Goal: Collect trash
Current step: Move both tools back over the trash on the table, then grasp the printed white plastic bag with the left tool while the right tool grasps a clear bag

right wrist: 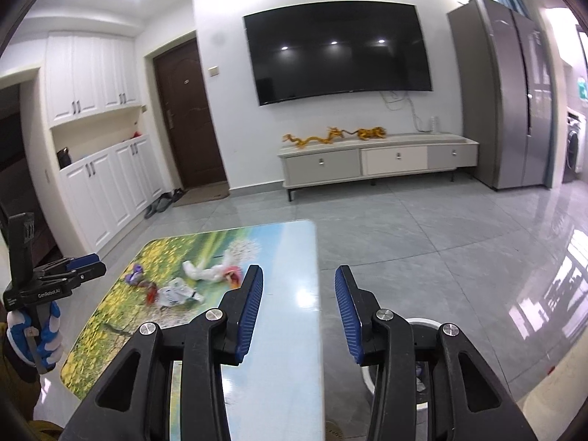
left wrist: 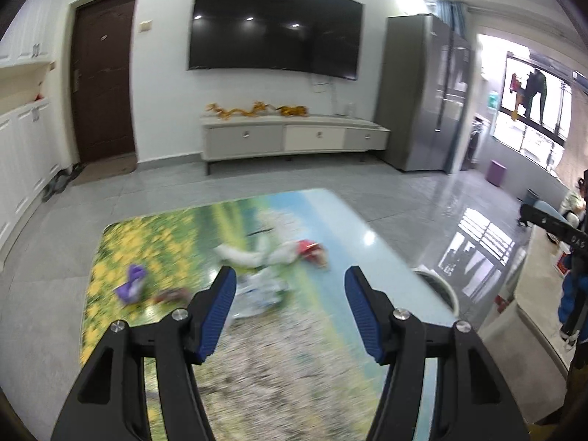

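I am holding my left gripper (left wrist: pixel 290 312) and right gripper (right wrist: pixel 298 310) apart and empty above the counter (right wrist: pixel 294 257), lining up on the wrappers (left wrist: pixel 264 257) mid-frame for the bin (right wrist: pixel 422 325).

Motion blur smears the trash (left wrist: pixel 272 257) on the worktop (left wrist: pixel 367 242); the white bin (right wrist: pixel 422 325) sits mostly hidden behind a gripper

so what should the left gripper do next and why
Probably ease the left gripper down onto the white crumpled wrapper ahead of it. Its fingers stand open and empty, and trash lies uncollected on the table, including a purple wrapper.
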A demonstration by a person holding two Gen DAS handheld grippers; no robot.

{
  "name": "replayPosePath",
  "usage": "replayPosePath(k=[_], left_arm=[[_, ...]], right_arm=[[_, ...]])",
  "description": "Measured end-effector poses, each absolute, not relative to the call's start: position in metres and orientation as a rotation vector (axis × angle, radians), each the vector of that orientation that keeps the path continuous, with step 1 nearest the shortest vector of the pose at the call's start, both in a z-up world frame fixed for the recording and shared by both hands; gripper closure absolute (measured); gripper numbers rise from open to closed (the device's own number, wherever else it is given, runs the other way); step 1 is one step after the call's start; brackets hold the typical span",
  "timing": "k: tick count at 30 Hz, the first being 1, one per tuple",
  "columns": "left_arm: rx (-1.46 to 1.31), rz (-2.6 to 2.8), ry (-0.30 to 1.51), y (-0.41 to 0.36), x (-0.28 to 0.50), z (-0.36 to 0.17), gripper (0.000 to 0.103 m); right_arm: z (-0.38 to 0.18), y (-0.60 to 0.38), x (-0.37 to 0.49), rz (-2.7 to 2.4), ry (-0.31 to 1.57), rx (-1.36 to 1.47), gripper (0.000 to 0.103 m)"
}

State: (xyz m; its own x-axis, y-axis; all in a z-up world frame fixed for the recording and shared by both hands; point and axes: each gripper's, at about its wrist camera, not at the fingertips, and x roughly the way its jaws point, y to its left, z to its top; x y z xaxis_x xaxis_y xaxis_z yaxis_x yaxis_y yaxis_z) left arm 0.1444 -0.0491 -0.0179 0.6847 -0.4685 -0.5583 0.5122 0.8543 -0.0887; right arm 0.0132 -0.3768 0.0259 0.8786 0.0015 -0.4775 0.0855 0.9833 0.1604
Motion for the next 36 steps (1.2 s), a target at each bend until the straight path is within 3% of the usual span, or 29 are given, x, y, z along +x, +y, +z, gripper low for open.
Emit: replayPosePath(k=[5,10,22,36], left_arm=[[0.086,-0.531,0.680,-0.031,0.172,-0.042,0.043],[0.141,-0.573,0.743,-0.054,0.199,-0.074,0.034],[0.197,-0.581,0.874,-0.096,0.271,-0.143,0.033],[0.156,-0.594,0.896,-0.100,0.284,-0.160,0.034]], right_arm=[[0.016,-0.357,0.047,0.014,0.539,0.172,0.062],[-0.005,-0.336,0.096,0.075,0.611,0.160,0.062],[-0.059,-0.293,0.232,0.220,0.760,0.143,0.061],[-0.137,-0.252,0.373,0.263,1.018,0.161,0.061]])
